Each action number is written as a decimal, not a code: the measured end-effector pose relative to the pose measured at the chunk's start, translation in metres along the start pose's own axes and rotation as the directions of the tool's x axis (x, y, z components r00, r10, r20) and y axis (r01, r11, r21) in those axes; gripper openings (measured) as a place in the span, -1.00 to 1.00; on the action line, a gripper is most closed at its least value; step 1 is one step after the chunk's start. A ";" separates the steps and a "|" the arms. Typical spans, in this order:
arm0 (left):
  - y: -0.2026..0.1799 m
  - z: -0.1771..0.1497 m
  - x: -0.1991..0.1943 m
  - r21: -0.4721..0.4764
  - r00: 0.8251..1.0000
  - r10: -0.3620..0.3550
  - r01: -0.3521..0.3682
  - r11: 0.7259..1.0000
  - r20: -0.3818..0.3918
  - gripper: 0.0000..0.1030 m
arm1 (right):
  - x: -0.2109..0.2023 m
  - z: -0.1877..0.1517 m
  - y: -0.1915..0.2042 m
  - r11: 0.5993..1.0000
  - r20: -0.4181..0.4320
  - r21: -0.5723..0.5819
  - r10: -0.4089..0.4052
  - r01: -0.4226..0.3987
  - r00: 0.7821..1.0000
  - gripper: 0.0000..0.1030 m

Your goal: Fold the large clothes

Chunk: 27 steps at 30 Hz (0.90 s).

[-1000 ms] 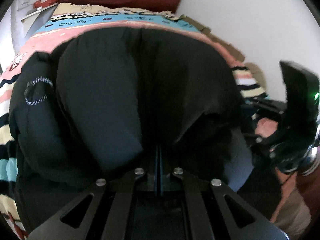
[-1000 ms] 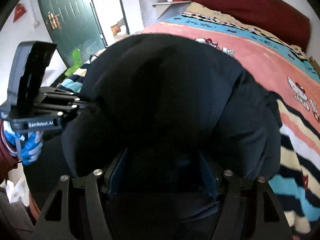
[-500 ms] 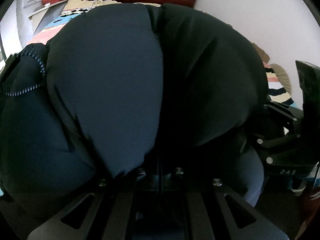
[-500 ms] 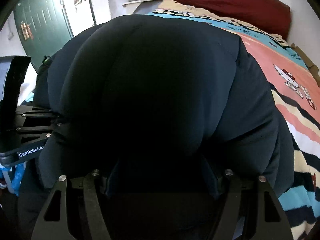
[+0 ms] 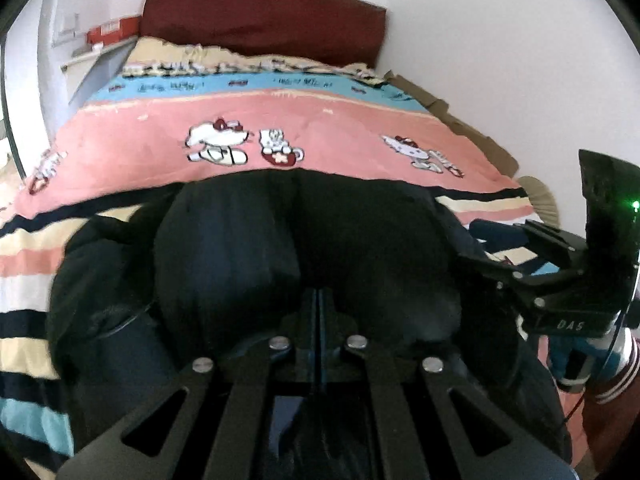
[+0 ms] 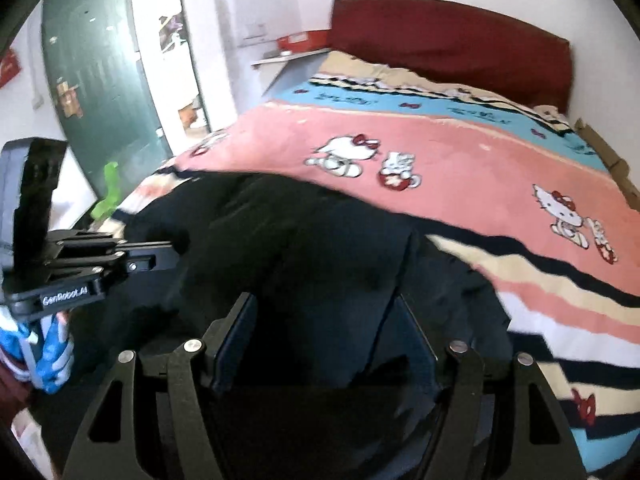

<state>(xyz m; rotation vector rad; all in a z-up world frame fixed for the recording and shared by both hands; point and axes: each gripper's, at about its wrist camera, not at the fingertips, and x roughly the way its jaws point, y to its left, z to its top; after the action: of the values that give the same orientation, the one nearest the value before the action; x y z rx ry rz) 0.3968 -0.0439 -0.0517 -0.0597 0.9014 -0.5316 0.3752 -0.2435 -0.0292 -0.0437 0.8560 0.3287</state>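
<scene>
Dark padded jacket lies bunched at the near end of the striped bedspread. Left gripper: jaws pressed together on its fabric. Right gripper: jaws apart, fabric between them, contact apparently loose

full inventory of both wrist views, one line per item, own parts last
jacket: 1, dark navy, puffy, bunched on the near end of the bed
blanket: 1, pink, blue, cream and black stripes with cartoon cats, covering the bed
headboard: 1, dark red, far end of the bed
door: 1, green, left of the bed
box: 1, red, on a shelf beside the headboard
left gripper: 1, black, jaws together with jacket fabric pinched between
right gripper: 1, black, jaws apart with jacket fabric between them
gloved hand: 1, blue and white, holding the left gripper
</scene>
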 end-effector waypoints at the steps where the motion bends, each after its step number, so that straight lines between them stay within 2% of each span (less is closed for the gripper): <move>1: 0.001 0.000 0.012 -0.001 1.000 0.005 -0.005 1.000 -0.018 -0.96 | 0.006 0.000 -0.003 1.000 -0.009 0.006 -0.007 0.007 1.000 0.36; 3: -0.002 -0.006 0.034 0.019 0.998 0.028 -0.027 0.999 -0.054 -0.97 | 0.026 -0.002 -0.010 1.000 -0.044 0.019 -0.010 0.010 0.999 0.38; 6: 0.000 -0.018 0.057 0.031 0.996 0.054 -0.052 0.998 -0.064 -0.98 | 0.054 -0.016 -0.011 1.000 -0.100 0.024 -0.003 0.005 0.995 0.43; 10: -0.001 -0.015 0.052 -0.006 0.995 0.057 -0.057 0.998 -0.083 -0.97 | 0.056 -0.025 -0.018 0.996 -0.099 0.090 0.019 -0.010 0.995 0.44; 12: -0.008 -0.018 0.039 0.019 0.995 0.071 -0.070 0.997 -0.068 -0.97 | 0.045 -0.026 -0.012 0.997 -0.106 0.078 0.006 0.003 0.994 0.43; 17: -0.029 -0.045 0.002 0.036 0.998 0.053 -0.051 0.998 -0.042 -0.97 | 0.001 -0.046 0.003 0.996 -0.045 0.093 0.016 -0.012 0.999 0.44; 21: -0.028 -0.071 0.010 0.015 0.991 0.073 -0.071 0.997 -0.115 -0.97 | -0.009 -0.078 0.007 0.992 -0.079 0.123 0.016 -0.007 0.997 0.44; 23: -0.030 -0.070 0.004 0.008 0.989 0.082 -0.081 0.997 -0.127 -0.97 | -0.012 -0.085 0.011 0.992 -0.095 0.129 0.003 0.010 0.995 0.44; 27: -0.037 -0.066 -0.034 0.005 0.992 0.092 -0.092 0.996 -0.090 -0.89 | -0.042 -0.085 0.019 0.990 -0.091 0.131 -0.029 0.041 0.995 0.44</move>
<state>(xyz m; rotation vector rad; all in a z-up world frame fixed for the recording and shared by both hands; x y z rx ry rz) 0.3142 -0.0493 -0.0590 0.0072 0.9875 -0.4514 0.2814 -0.2510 -0.0516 0.0510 0.9628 0.2371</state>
